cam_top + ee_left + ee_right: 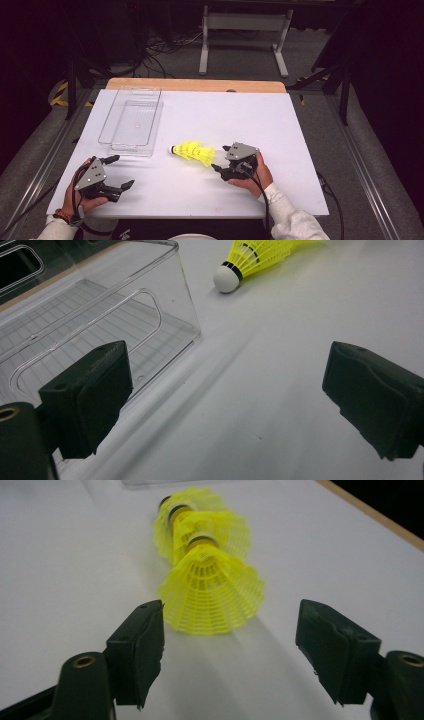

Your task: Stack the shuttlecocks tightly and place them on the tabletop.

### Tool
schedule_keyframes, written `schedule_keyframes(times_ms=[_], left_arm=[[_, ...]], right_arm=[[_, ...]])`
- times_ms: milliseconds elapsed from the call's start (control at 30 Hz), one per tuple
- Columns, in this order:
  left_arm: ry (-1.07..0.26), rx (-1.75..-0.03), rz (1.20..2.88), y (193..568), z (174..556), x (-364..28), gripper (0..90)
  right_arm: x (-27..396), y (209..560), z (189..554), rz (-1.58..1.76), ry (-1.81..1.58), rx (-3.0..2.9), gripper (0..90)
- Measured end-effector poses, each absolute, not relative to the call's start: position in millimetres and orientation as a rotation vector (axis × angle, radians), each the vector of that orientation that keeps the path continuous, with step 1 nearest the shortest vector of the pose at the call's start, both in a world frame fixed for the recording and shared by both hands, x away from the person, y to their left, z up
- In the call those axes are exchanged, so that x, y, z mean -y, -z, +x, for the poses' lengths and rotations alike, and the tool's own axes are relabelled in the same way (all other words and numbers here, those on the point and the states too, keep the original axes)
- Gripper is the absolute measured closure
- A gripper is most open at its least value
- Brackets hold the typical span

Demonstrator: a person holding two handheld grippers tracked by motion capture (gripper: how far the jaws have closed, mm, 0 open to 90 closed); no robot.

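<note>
Black right claw [218, 159]: jaws spread, nothing gripped, just behind shuttles [207, 570].
Left claw [121, 171]: spread, empty, beside box [131, 121].
Shuttles: nested yellow stack lying on table [280, 130], near box, outside it.
Progress: likely boxing them; not yet grasped.

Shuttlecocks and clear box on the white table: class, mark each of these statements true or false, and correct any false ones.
1. The yellow shuttlecocks lie nested in a row on the table. True.
2. They lie inside the clear box. False: they lie on the table beside it.
3. The right hand-held gripper is shut on a shuttlecock. False: its jaws stand open, with the nearest skirt just ahead of them.
4. The left hand-held gripper is open and holds nothing. True.
5. The clear box is empty. True.
</note>
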State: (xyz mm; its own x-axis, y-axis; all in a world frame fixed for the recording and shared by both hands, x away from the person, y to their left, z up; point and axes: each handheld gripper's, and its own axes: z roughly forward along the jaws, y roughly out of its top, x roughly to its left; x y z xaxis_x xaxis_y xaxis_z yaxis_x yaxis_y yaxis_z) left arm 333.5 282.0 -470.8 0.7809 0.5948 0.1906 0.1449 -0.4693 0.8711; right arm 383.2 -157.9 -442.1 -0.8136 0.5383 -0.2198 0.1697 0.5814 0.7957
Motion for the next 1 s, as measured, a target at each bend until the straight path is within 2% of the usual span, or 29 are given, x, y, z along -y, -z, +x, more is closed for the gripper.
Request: schedule_keyframes(times_ms=[400,433,600,733,900,1000], left_arm=[[-0.59,-0.549,2.026,472,334,-281,6.7],[-0.593,-0.547,2.03,472,334,-280,6.7],[-0.595,-0.545,2.034,472,335,-280,6.7],[-0.586,-0.544,2.036,472,335,-280,6.7],[-0.586,-0.547,2.037,473,335,-280,6.7],[-0.586,-0.546,2.041,473,335,-280,6.7]], right_arm=[[132,462,377,0.543,-1.051,-2.484,39.5],[128,463,378,0.543,-1.048,-2.487,43.3],[121,466,382,0.546,-1.031,-2.494,50.5],[118,465,387,0.569,-1.041,-2.482,60.9],[117,459,392,0.541,-1.082,-2.468,80.6],[118,456,393,0.526,-1.091,-2.449,88.7]])
